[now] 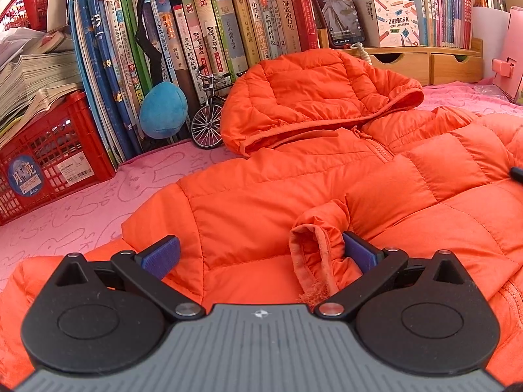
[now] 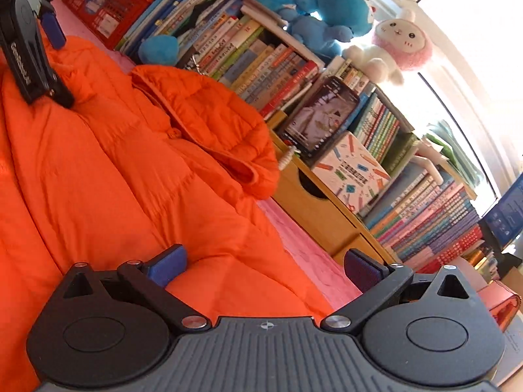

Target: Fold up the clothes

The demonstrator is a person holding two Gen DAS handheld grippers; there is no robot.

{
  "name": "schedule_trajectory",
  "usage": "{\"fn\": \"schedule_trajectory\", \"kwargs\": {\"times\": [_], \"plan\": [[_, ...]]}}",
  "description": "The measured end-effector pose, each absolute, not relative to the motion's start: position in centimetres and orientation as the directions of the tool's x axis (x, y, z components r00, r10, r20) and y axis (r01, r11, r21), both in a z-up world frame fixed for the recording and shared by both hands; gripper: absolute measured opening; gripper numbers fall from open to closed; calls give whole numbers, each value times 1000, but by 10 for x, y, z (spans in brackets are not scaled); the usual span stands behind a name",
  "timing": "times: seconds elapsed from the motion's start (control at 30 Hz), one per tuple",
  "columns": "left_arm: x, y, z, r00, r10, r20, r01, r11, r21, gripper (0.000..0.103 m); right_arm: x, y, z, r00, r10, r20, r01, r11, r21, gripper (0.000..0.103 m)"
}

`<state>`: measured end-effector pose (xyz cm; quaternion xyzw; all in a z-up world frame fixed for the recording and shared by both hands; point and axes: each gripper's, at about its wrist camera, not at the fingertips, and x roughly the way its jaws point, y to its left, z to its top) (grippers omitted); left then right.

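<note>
Leaning books (image 1: pixel 209 32), toy bicycle (image 1: pixel 209 114) beside orange jacket (image 1: pixel 327 189)

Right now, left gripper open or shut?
Open. The left gripper has its blue pads wide apart over the orange puffer jacket; the sleeve cuff lies unclamped between them.

One orange jacket (image 1: pixel 294 176) is seen at centre. Two claws are counted: the left claw (image 1: pixel 261 256) and the right claw (image 2: pixel 264 268). One red crate (image 1: pixel 49 160) is seen at 9 o'clock, one toy bicycle (image 1: pixel 209 114) at 11, one phone (image 1: pixel 336 6) at 1, and one printer box (image 1: pixel 395 21) beside it.
</note>
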<state>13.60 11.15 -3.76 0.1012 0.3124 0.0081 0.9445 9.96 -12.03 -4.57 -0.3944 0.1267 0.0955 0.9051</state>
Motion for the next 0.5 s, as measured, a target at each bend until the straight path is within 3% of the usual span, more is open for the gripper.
{"fn": "schedule_trajectory", "kwargs": {"times": [0.27, 0.5], "plan": [[136, 113, -38, 805, 76, -589, 49, 980, 194, 103, 105, -191, -49, 951, -78, -300, -160, 703, -692, 103], [136, 112, -38, 805, 79, -587, 47, 979, 197, 103, 112, -221, -42, 914, -145, -380, -134, 774, -619, 103]]}}
